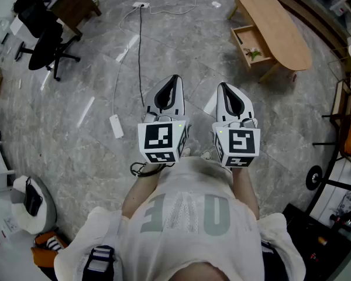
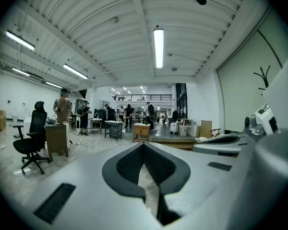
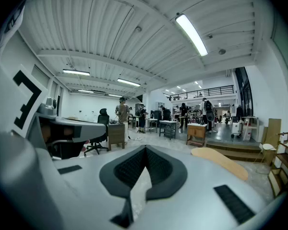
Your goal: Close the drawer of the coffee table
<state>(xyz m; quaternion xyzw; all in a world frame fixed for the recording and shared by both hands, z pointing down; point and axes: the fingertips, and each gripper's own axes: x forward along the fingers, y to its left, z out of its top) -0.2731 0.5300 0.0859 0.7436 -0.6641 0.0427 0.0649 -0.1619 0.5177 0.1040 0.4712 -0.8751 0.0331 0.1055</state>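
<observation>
Right claw [image 1: 224, 88] shut, open drawer [image 1: 250, 47] well beyond

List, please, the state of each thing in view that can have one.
Drawer of the oval light wooden coffee table: pulled open, small green thing inside.
Left gripper: shut, empty.
Right gripper: shut, empty.
Black office chair: nobody on it.
</observation>
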